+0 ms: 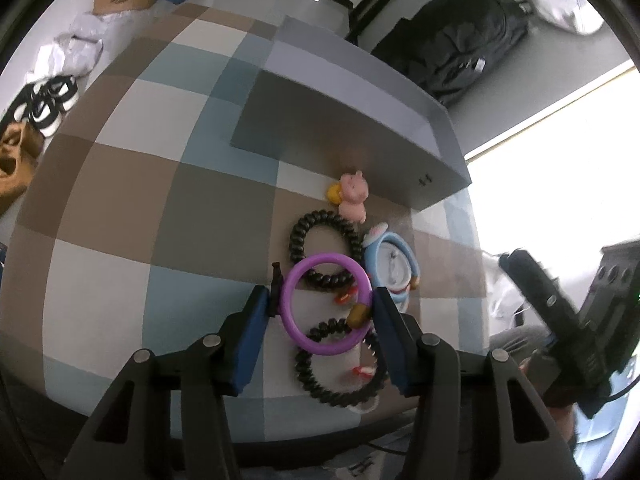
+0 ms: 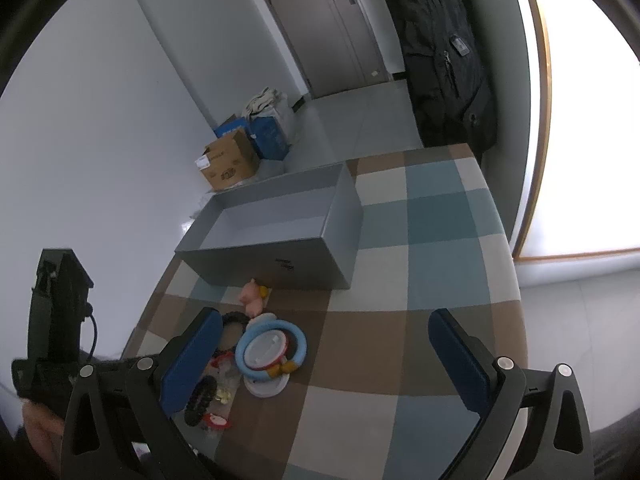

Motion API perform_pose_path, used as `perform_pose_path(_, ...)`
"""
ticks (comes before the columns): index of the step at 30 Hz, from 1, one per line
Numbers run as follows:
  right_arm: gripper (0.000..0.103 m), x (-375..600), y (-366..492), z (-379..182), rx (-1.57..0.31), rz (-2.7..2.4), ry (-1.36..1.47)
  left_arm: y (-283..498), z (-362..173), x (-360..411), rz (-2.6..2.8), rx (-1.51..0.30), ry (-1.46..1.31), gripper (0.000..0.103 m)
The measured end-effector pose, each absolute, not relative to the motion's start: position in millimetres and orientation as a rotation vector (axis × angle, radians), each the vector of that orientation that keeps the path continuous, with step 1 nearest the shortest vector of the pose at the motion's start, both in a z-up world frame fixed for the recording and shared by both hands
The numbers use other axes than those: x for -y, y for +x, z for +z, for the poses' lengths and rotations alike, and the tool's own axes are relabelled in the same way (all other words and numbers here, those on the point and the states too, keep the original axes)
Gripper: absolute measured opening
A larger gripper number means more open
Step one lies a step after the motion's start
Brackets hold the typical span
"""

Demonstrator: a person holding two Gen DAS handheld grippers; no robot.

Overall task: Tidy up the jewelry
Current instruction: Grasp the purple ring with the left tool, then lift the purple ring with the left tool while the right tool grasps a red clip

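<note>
My left gripper (image 1: 325,309) is shut on a purple ring bangle (image 1: 294,330), held between its blue pads above the table. Below it lie two black spiral hair ties (image 1: 298,236) with small charms, a blue cartoon bracelet (image 1: 408,258) and a pink pig figure (image 1: 353,196). An open grey box (image 1: 360,120) stands behind them. In the right wrist view the box (image 2: 280,248), the pig (image 2: 251,295), the blue bracelet (image 2: 298,346) and a hair tie (image 2: 198,398) show. My right gripper (image 2: 326,354) is open and empty, to the right of the pile.
The table wears a checked brown, blue and white cloth (image 2: 420,240). A black backpack (image 2: 444,52) hangs at the far side. A cardboard box (image 2: 228,164) and bags sit on the floor by the wall. The other gripper's body (image 2: 56,312) is at the left.
</note>
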State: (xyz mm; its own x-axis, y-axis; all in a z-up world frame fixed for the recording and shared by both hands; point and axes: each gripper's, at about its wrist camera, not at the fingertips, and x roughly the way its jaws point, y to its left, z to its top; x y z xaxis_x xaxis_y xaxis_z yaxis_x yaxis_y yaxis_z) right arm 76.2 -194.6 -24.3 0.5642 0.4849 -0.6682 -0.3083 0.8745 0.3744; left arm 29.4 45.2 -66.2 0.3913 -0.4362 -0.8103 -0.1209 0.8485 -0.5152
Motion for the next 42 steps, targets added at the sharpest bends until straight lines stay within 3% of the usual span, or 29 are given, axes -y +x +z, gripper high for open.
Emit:
perform_pose_path(6, 0.101, 188, 69, -29, -0.904, 0.519, 0.203, 27, -55, -55, -0.223, -1.126, -0.579, 0.046)
perform_pose_path(14, 0.079, 164, 42, -36, -1.000, 0.716, 0.182, 31, -43, -64, -0.228, -1.069, -0.636, 0.046)
perform_pose_path(24, 0.060, 111, 4, -50, -1.028, 0.831, -0.073, 29, -39, -67, -0.235, -1.038, -0.657, 0.046)
perform_pose_path(27, 0.045, 101, 0, -55, -1.028, 0.819, -0.125, 27, -38, -68, -0.238, -1.033, -0.655, 0.046)
perform_pose_path(29, 0.025, 99, 1, -60, -1.043, 0.797, -0.158, 27, -38, -68, -0.236, -1.031, -0.653, 0.046)
perform_pose_path(30, 0.022, 98, 0, -62, -1.048, 0.788, -0.167, 27, -38, -67, -0.235, -1.033, -0.650, 0.046)
perform_pose_path(42, 0.019, 120, 21, -55, -1.023, 0.654, -0.125, 27, -37, -68, -0.234, -1.030, -0.636, 0.046)
